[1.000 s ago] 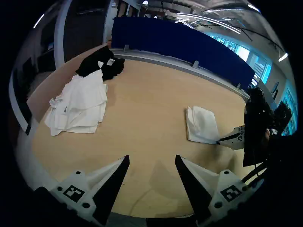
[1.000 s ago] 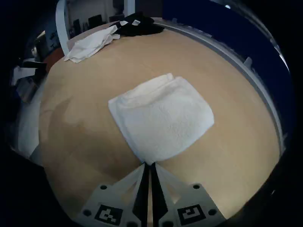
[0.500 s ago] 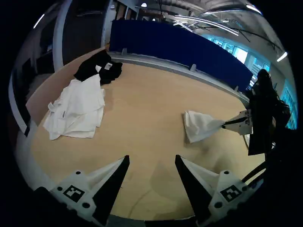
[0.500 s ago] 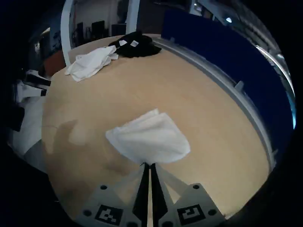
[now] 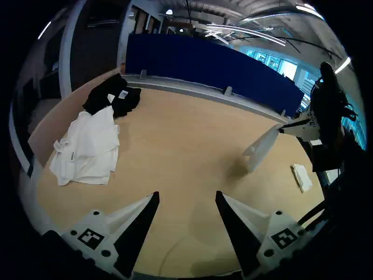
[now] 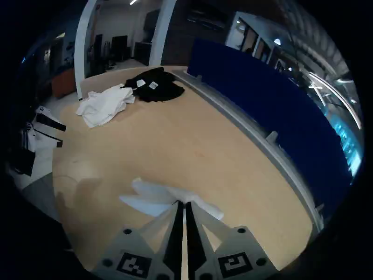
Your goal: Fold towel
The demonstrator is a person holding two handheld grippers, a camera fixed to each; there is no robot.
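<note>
In the left gripper view, the folded white towel (image 5: 261, 147) hangs in the air above the wooden table (image 5: 177, 135), pinched at one corner by my right gripper (image 5: 284, 128), which a person in dark clothes (image 5: 332, 112) holds. In the right gripper view, the right gripper (image 6: 183, 205) is shut on that towel (image 6: 154, 196), which droops just beyond the fingertips, clear of the tabletop (image 6: 177, 140). My left gripper (image 5: 186, 196) stands open near the table's front edge, with nothing between its fingers, far from the towel.
A heap of white cloth (image 5: 86, 149) and a heap of black cloth (image 5: 112, 93) lie at the table's far left, also seen as white cloth (image 6: 105, 105) and black cloth (image 6: 154, 88). A small folded white piece (image 5: 302, 177) lies at the right. A blue partition (image 5: 210, 60) lines the back edge.
The right gripper has lifted the towel from lying flat on the table to hanging in the air, and its camera has risen with it. The left gripper has barely moved.
</note>
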